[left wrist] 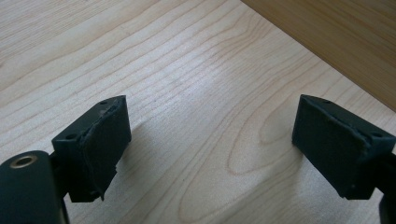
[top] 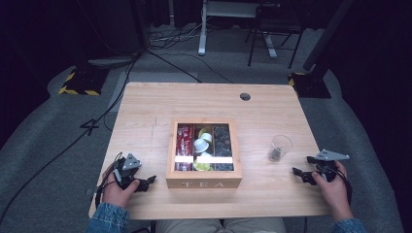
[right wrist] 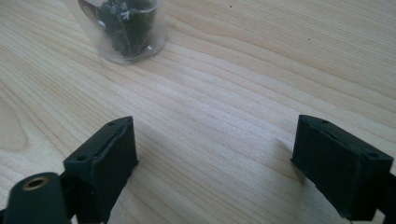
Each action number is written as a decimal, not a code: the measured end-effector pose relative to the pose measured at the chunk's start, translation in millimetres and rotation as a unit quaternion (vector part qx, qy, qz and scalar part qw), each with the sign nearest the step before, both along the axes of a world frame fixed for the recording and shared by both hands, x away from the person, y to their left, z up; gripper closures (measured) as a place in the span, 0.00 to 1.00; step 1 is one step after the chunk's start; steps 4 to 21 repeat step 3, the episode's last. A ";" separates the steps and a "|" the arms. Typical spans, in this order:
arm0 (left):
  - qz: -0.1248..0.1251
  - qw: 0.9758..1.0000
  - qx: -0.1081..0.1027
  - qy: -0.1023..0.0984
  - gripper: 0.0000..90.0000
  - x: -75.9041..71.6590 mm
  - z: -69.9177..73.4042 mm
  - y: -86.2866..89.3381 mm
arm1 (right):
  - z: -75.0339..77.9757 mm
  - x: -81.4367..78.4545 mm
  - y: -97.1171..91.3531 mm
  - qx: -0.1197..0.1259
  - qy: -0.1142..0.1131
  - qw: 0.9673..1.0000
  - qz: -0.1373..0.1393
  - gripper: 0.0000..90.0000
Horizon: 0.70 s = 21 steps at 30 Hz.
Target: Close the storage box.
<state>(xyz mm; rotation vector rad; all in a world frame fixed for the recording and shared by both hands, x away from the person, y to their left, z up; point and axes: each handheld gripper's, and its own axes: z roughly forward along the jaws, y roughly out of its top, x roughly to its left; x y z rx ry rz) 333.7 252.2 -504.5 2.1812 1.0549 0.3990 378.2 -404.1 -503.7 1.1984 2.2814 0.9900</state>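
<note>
A wooden box [top: 204,183] marked TEA stands in the middle of the table. It holds red packets [top: 184,141] on the left, white and yellow capsules [top: 202,144] in the middle and dark packets [top: 222,141] on the right. A clear cup [top: 279,148] with dark contents stands to its right. My left gripper [top: 147,183] rests open near the box's front left corner, with nothing between its jaws [left wrist: 212,121]. My right gripper [top: 303,166] is open and empty just in front of and to the right of the cup [right wrist: 126,28], low over bare wood [right wrist: 215,130].
The box's wooden side wall [left wrist: 336,37] rises at the upper right of the left gripper view. The table [top: 145,111] has a round cable hole [top: 245,96] at the back. Cables, stands and a chair are on the floor beyond.
</note>
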 end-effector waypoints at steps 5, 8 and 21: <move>0.013 1.000 0.001 -0.001 0.12 -1.5 -0.3 -1.3 | 0.0 0.0 0.1 0.000 0.000 1.000 0.000 0.14; 0.013 1.000 0.001 -0.001 0.12 -1.5 -0.3 -1.3 | 0.0 0.0 0.1 0.000 0.000 1.000 0.000 0.14; 0.013 1.000 0.001 -0.001 0.12 -1.5 -0.3 -1.3 | 0.0 0.0 0.1 0.000 0.000 1.000 0.000 0.14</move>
